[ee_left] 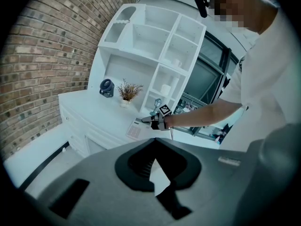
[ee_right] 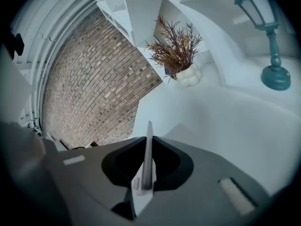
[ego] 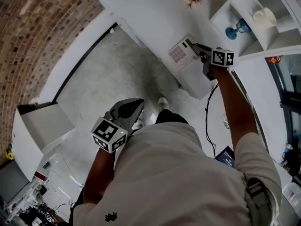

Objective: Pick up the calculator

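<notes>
The calculator [ego: 180, 53] is white with pale pink keys, and it juts past the front edge of the white counter [ego: 141, 13]. My right gripper [ego: 199, 51] is shut on its right edge. In the right gripper view the calculator [ee_right: 148, 159] runs edge-on as a thin grey slab between the pads of my right gripper [ee_right: 149, 138]. The left gripper view has the calculator [ee_left: 135, 131] and the right gripper [ee_left: 149, 120] far off at the counter. My left gripper [ego: 130, 107] hangs low over the floor near my body, its jaws together with nothing in them.
A dried plant in a white pot [ee_right: 178, 55] and a blue lantern [ee_right: 269, 36] stand on the counter behind the calculator. White shelving [ego: 263, 18] holds a white jug. A low white cabinet [ego: 44, 124] stands at the left, and a brick wall [ee_left: 42, 69] lies beyond it.
</notes>
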Demonstrator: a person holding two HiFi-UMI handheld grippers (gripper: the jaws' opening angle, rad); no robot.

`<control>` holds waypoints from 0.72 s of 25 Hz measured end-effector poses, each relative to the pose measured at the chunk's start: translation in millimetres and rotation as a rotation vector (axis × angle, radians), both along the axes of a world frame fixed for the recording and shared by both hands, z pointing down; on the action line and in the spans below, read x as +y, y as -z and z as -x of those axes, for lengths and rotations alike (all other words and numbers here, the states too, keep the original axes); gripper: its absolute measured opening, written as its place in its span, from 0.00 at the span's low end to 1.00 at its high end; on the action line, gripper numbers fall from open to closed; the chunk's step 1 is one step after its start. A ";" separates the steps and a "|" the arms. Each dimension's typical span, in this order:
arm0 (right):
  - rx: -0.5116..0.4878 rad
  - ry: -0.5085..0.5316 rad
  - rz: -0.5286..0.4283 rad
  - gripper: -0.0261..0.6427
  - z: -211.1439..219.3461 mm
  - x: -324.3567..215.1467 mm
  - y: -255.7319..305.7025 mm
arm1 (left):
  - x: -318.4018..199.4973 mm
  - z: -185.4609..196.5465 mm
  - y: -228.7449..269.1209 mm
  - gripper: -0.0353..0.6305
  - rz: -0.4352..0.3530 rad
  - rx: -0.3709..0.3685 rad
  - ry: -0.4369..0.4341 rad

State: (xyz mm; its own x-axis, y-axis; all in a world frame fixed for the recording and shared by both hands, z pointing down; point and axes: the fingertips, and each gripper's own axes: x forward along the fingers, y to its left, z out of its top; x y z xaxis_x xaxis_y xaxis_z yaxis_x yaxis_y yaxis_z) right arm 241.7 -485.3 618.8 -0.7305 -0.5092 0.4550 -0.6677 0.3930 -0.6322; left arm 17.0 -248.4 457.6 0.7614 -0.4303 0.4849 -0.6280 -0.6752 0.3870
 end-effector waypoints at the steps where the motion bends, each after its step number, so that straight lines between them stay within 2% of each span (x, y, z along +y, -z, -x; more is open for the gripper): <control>1: 0.006 -0.011 -0.007 0.12 0.3 0.9 3.3 | 2.2 2.9 1.2 0.06 -0.004 0.004 -0.003; 11: 0.016 -0.042 -0.075 0.12 28.4 27.8 52.0 | 39.5 44.1 14.3 0.06 -0.036 0.029 -0.023; 18: 0.011 -0.027 -0.123 0.12 70.1 61.8 89.9 | 74.3 79.7 18.8 0.06 -0.056 0.047 -0.039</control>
State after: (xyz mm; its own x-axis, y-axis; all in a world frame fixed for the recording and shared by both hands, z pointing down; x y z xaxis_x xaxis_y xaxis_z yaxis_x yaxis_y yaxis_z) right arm 171.6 -423.5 528.9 -0.7111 -0.5810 0.3959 -0.6858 0.4494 -0.5724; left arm -62.7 -174.1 438.7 0.7997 -0.4252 0.4239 -0.5827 -0.7201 0.3769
